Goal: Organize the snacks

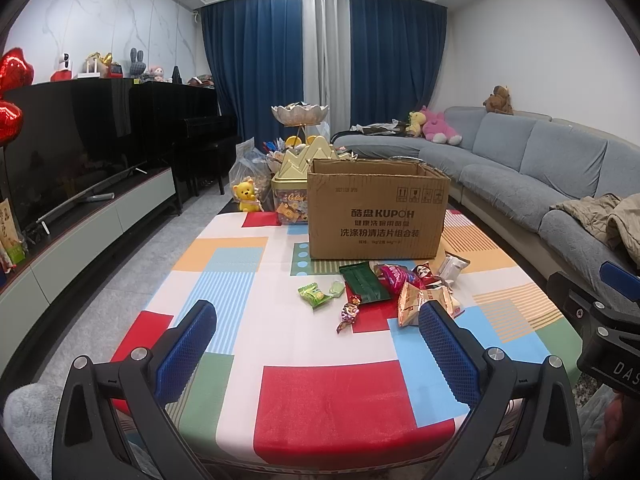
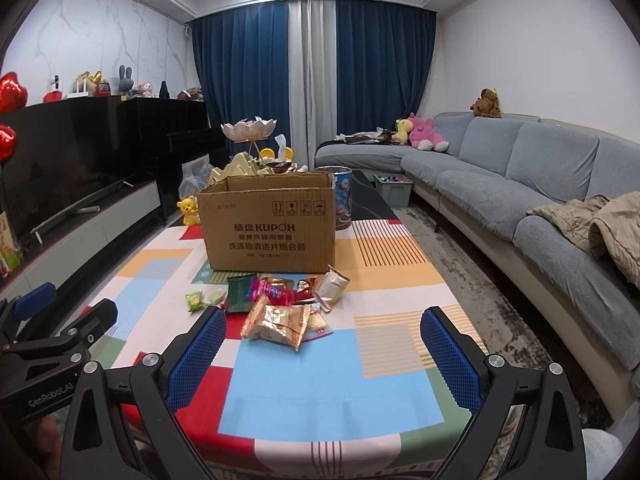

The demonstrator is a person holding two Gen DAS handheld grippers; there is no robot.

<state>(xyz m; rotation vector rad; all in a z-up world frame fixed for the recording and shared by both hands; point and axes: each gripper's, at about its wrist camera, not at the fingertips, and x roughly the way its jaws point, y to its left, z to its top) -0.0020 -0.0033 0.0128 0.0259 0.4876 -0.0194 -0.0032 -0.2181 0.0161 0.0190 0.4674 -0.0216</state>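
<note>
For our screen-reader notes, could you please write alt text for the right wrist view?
Open right tongs hover over a patchwork tablecloth, facing a pile of snack packets before an open cardboard box. A grey sofa lines the right side.

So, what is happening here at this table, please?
A person holds two grippers over the table, tidying snacks. The left gripper and right gripper are both open and hold nothing. The snack packets lie loose in front of the open cardboard box. No packet is picked up yet.
</note>
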